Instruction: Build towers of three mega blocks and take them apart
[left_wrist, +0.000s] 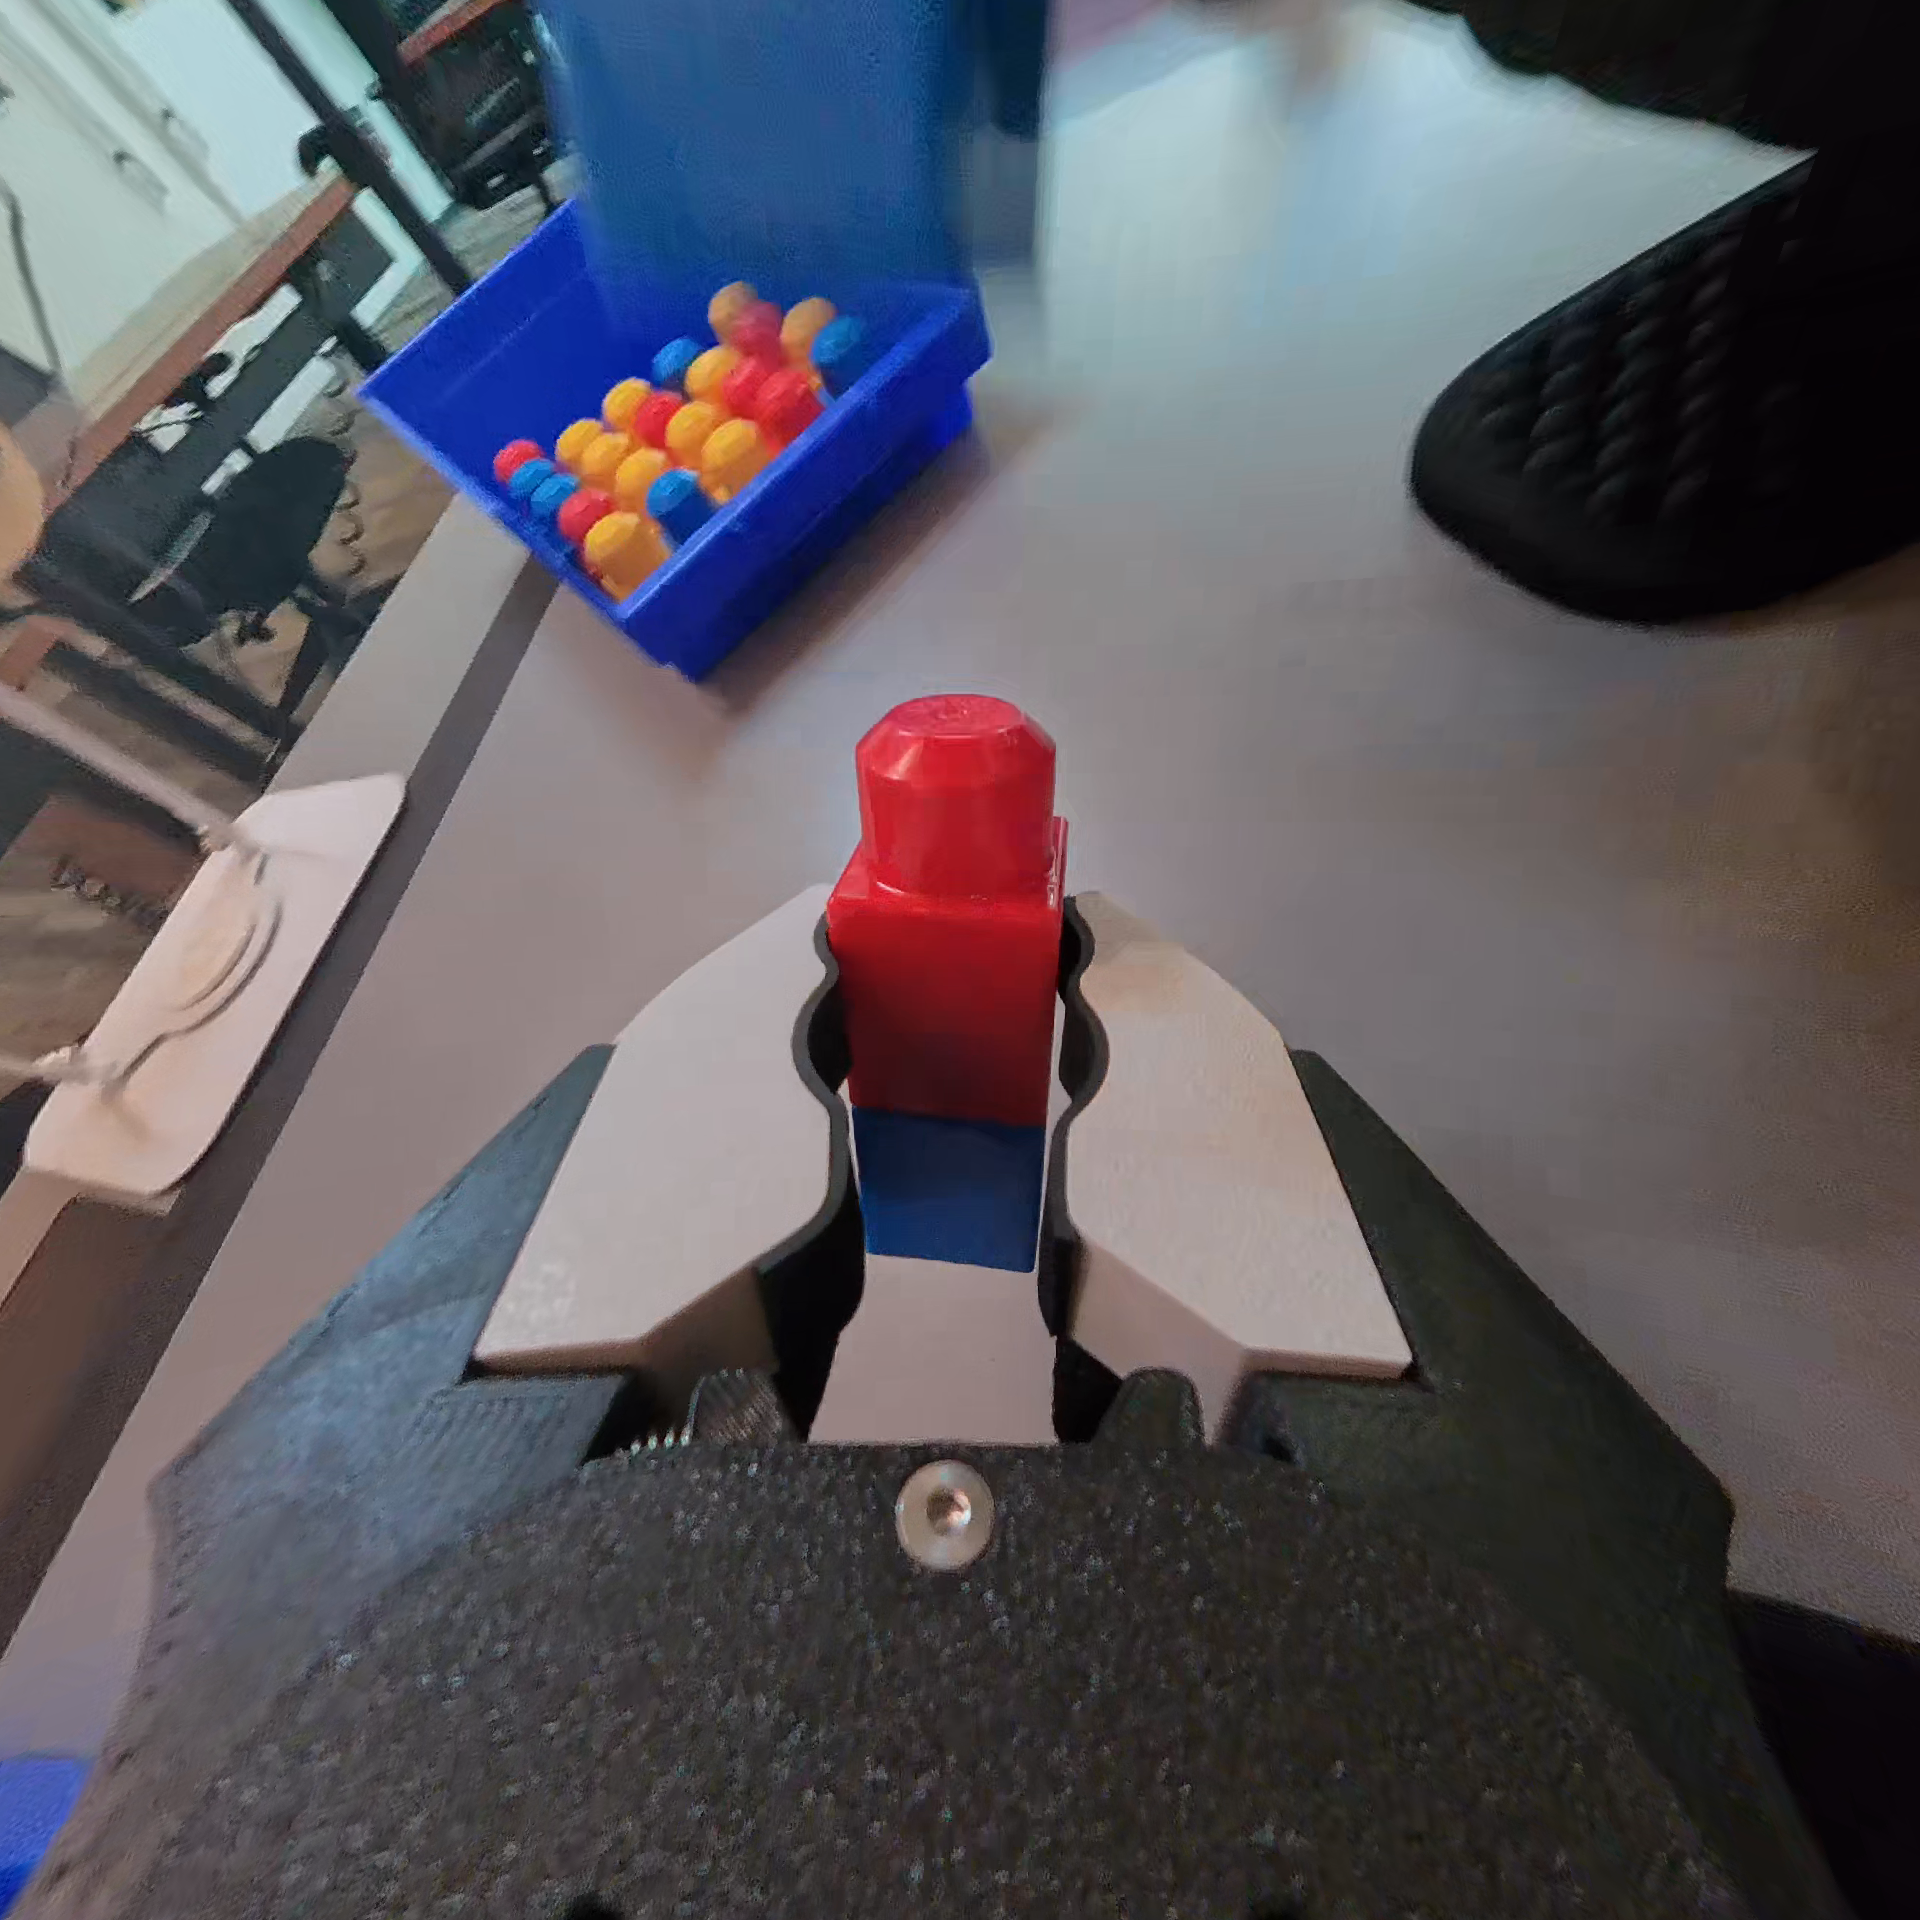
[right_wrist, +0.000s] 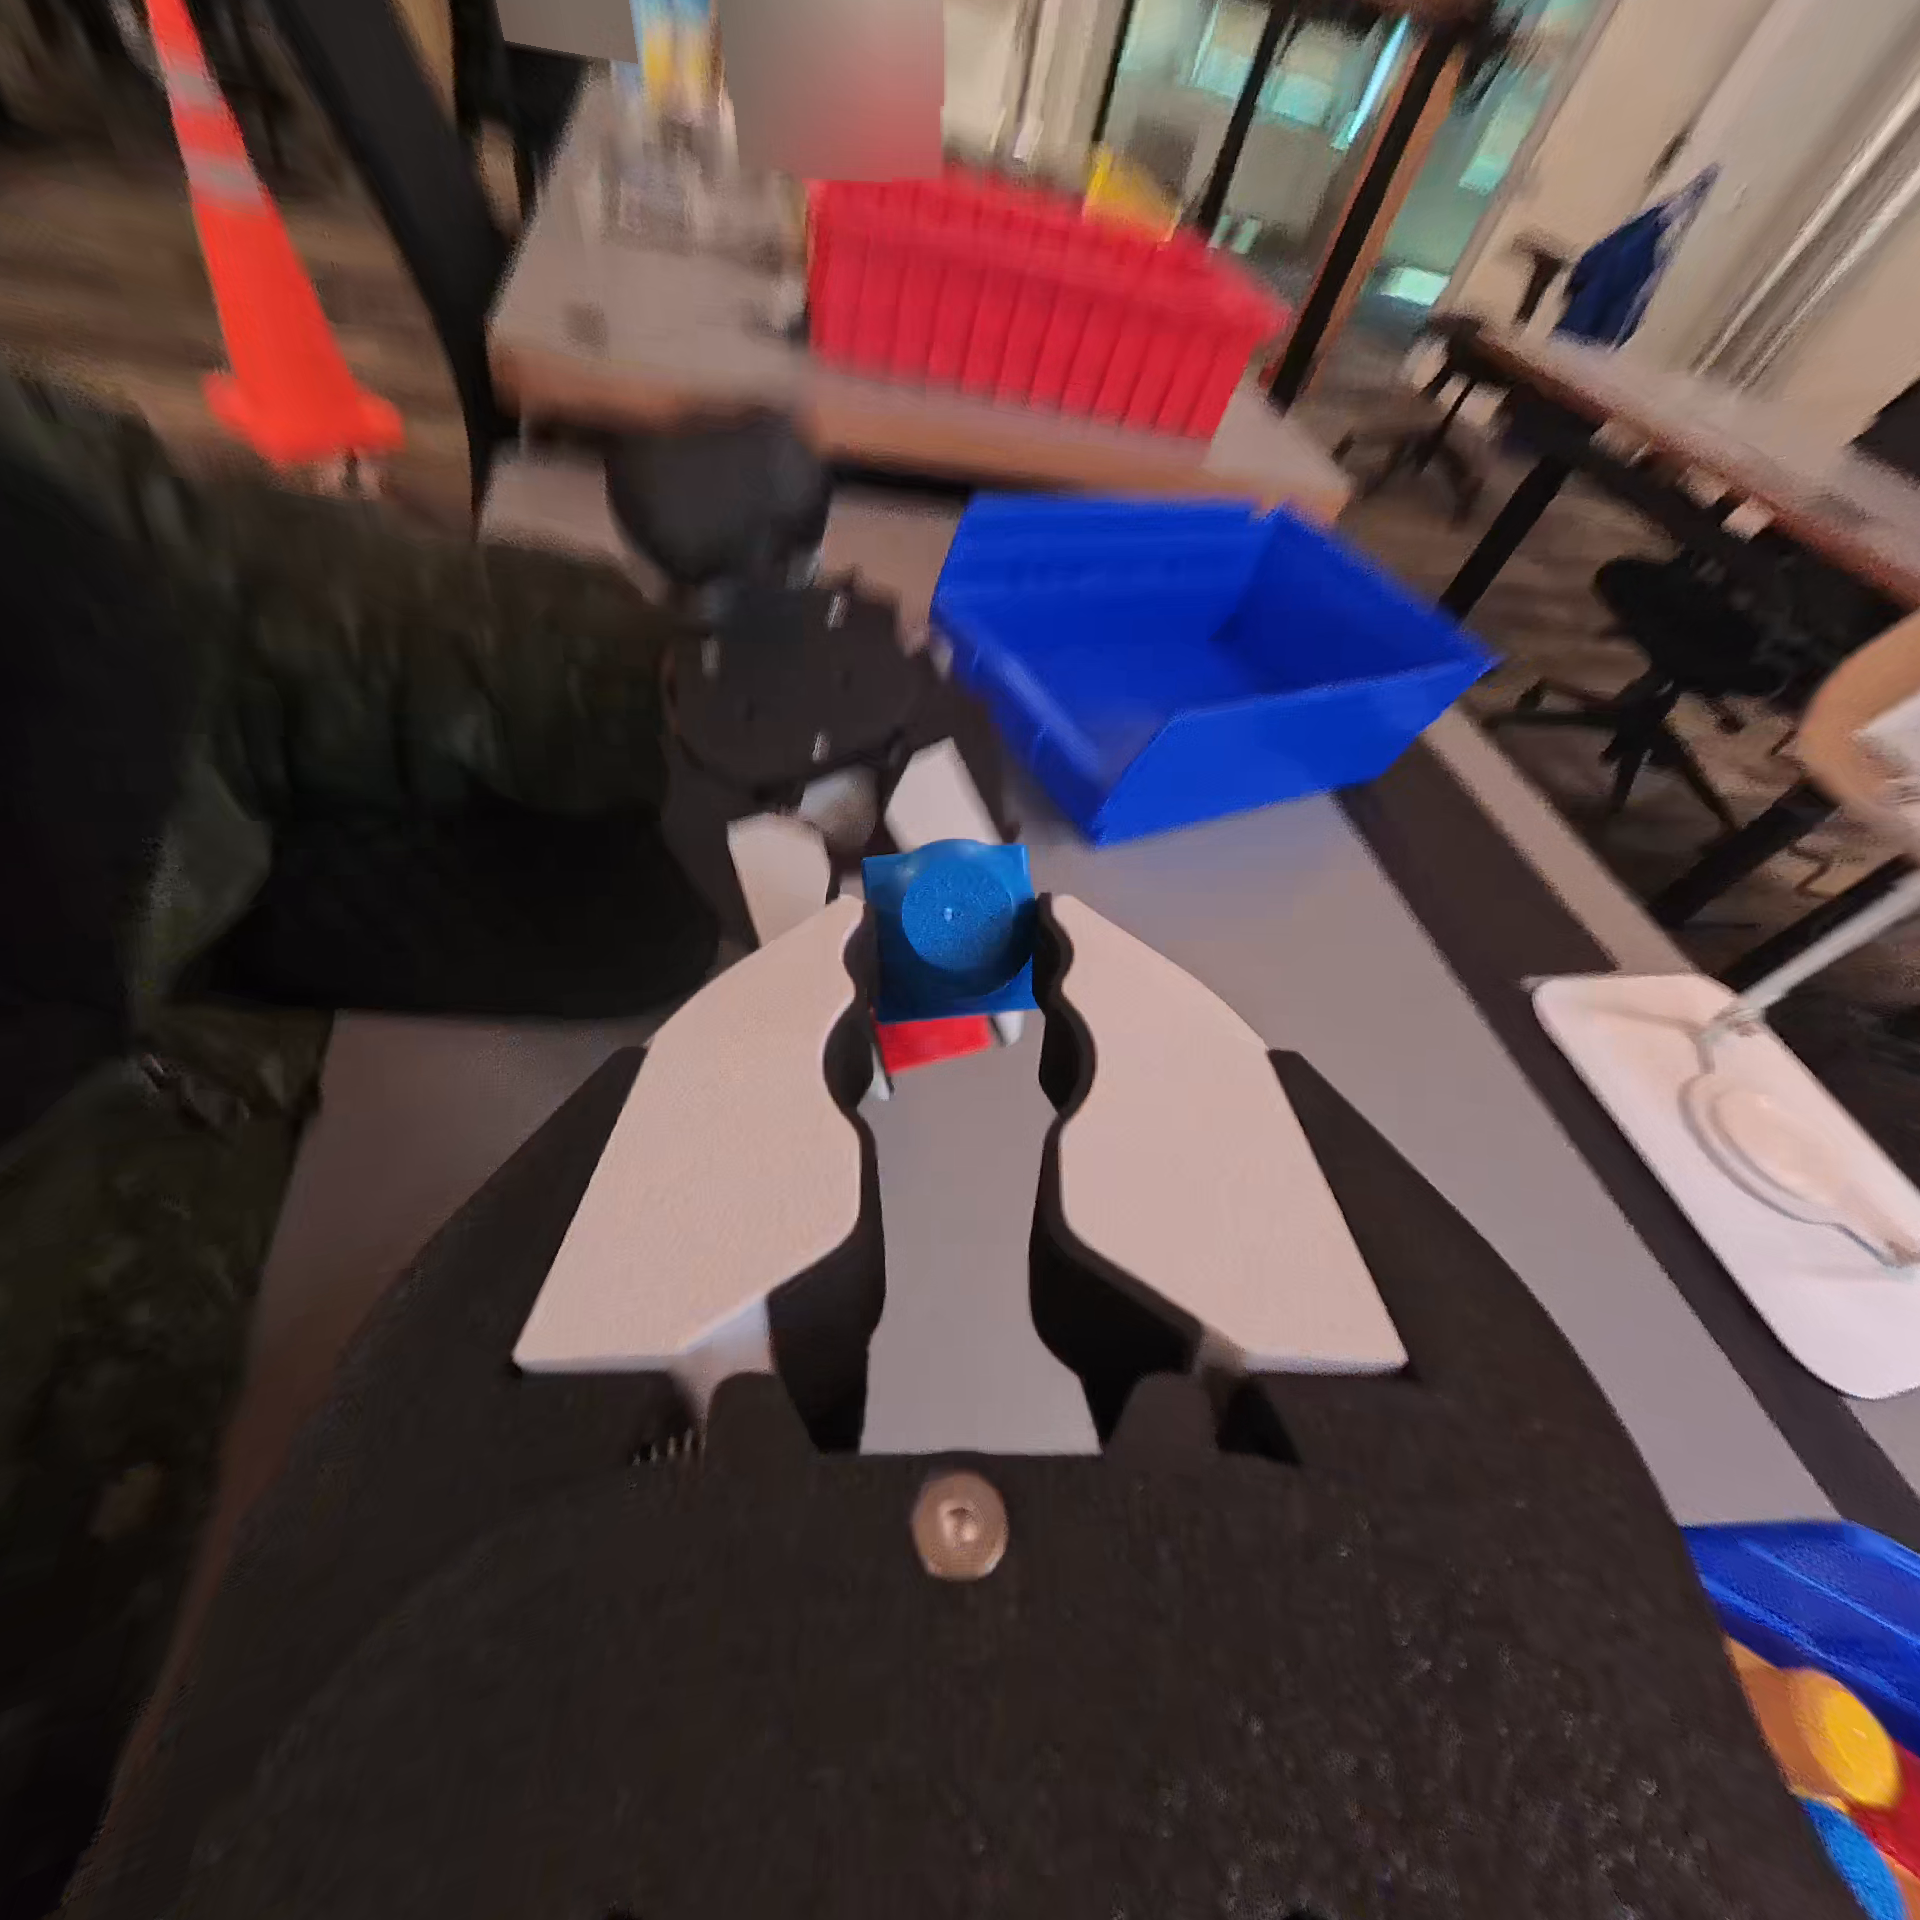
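1. The left gripper (left_wrist: 951, 997) is clamping a two-block stack at the centre of its view: its pale fingers (left_wrist: 707, 1122) are pressing both sides of the red block (left_wrist: 951, 935), which is sitting on top of a blue block (left_wrist: 951, 1190).
2. The right gripper (right_wrist: 951, 966) is pinching a second blue block (right_wrist: 951, 930) at its fingertips, stud facing the camera; a bit of red (right_wrist: 930, 1042) is peeking out just below it.
3. Beyond the left gripper, in the upper middle of its frame, a blue bin (left_wrist: 790, 582) is resting on the grey table (left_wrist: 1299, 831), holding many loose red, yellow and blue blocks (left_wrist: 675, 436).
4. In the right wrist view, another blue bin (right_wrist: 1195, 665) is sitting upper right of centre, showing nothing inside.
5. A white tray (right_wrist: 1704, 1174) is lying at that frame's right edge.
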